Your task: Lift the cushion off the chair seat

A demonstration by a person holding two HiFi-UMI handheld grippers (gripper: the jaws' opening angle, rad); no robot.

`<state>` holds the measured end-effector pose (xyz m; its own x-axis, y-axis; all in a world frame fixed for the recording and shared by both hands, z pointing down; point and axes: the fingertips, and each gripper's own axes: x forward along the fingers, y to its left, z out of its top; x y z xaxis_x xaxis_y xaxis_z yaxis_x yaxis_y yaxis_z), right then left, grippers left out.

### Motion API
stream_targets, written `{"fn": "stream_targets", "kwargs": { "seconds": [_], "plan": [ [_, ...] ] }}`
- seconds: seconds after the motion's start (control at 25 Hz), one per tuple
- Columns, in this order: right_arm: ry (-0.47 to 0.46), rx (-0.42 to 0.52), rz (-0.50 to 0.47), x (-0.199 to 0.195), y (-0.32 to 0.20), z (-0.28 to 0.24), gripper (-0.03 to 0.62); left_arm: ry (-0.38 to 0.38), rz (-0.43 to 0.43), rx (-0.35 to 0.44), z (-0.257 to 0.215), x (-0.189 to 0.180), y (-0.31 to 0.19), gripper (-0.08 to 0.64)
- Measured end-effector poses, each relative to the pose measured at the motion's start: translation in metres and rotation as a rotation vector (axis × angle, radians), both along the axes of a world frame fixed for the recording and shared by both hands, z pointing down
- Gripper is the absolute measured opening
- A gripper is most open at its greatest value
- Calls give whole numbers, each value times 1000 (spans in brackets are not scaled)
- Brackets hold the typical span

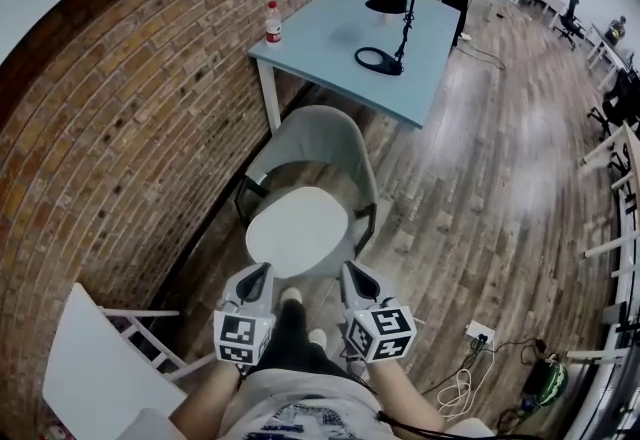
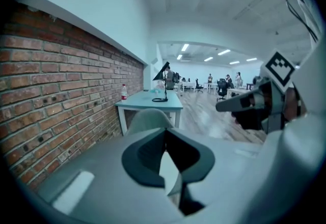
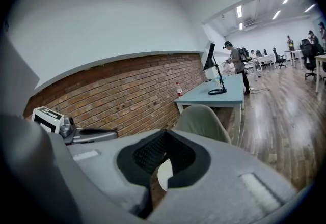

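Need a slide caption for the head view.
Shut left gripper and right gripper poised before white cushion on grey chair.

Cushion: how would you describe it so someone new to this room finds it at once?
Beside the brick wall stands a pale blue table, with a grey shell chair just on its near side. The cushion is the round off-white pad lying flat on that chair's seat, paler than the grey shell around it.
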<state>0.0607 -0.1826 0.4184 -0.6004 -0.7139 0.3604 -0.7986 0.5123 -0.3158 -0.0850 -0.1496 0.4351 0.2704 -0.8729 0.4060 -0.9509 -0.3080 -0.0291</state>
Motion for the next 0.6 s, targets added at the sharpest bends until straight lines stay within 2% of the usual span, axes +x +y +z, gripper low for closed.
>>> {"fn": "stream_targets", "kwargs": {
  "seconds": [0.28,0.6],
  "plan": [
    [18,-14,10,-4,-65,29,-2,5,7,-9,32,-11,-61,-9],
    [73,-44,14,-27,-141,91,-2,4,-27,-40,92,-55,-129,-9]
  ]
}}
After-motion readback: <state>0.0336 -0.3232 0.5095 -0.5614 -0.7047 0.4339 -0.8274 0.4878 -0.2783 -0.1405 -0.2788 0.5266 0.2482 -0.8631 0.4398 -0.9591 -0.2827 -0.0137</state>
